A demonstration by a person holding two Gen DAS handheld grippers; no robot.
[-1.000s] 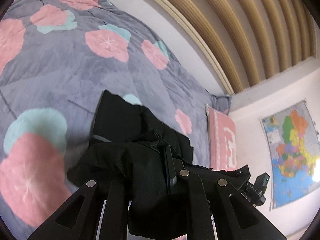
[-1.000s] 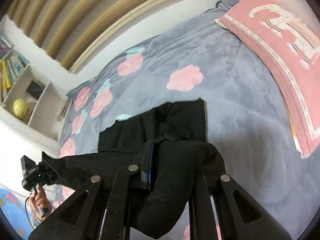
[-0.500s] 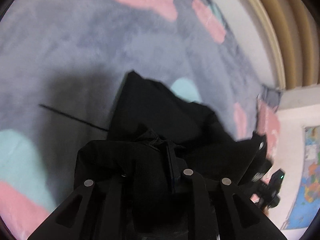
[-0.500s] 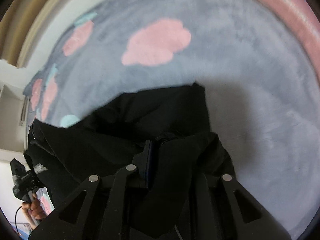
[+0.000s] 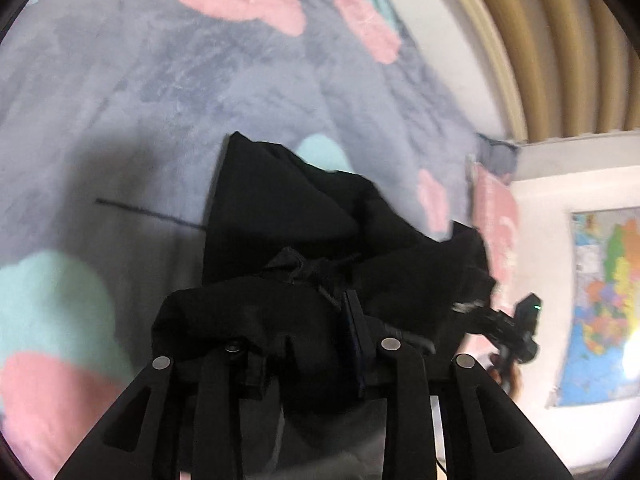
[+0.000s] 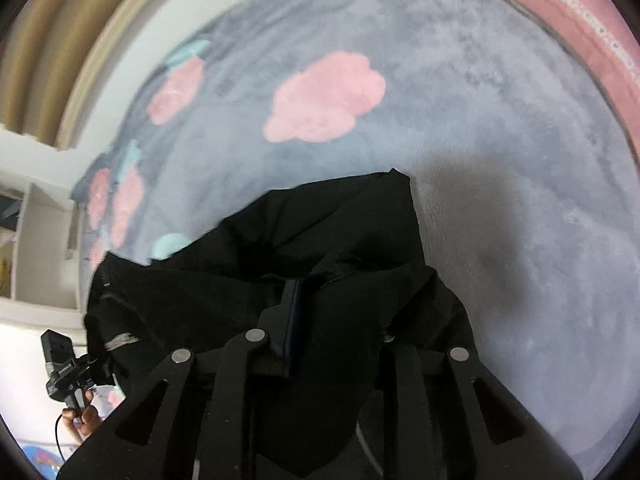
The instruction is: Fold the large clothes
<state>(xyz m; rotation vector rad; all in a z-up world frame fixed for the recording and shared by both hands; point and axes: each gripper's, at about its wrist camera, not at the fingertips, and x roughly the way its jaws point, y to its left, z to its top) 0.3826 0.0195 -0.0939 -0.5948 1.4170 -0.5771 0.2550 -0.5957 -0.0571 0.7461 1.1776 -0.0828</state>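
Note:
A large black garment (image 5: 288, 216) hangs between my two grippers over the grey bed cover, its far edge resting on the cover. My left gripper (image 5: 316, 312) is shut on one end of the garment, with cloth bunched over its fingers. My right gripper (image 6: 316, 320) is shut on the other end (image 6: 332, 240), also draped in cloth. The right gripper shows at the right of the left wrist view (image 5: 516, 328), and the left gripper shows at the lower left of the right wrist view (image 6: 68, 372).
The grey bed cover (image 5: 160, 80) with pink and teal flowers fills both views. A pink pillow (image 6: 580, 20) lies at the bed's head. A wall map (image 5: 604, 304) hangs at the right. White shelves (image 6: 36, 240) stand at the left.
Both grippers have come down toward the bed with the garment, and its far edge now lies closer on the cover. Both stay shut on the cloth.

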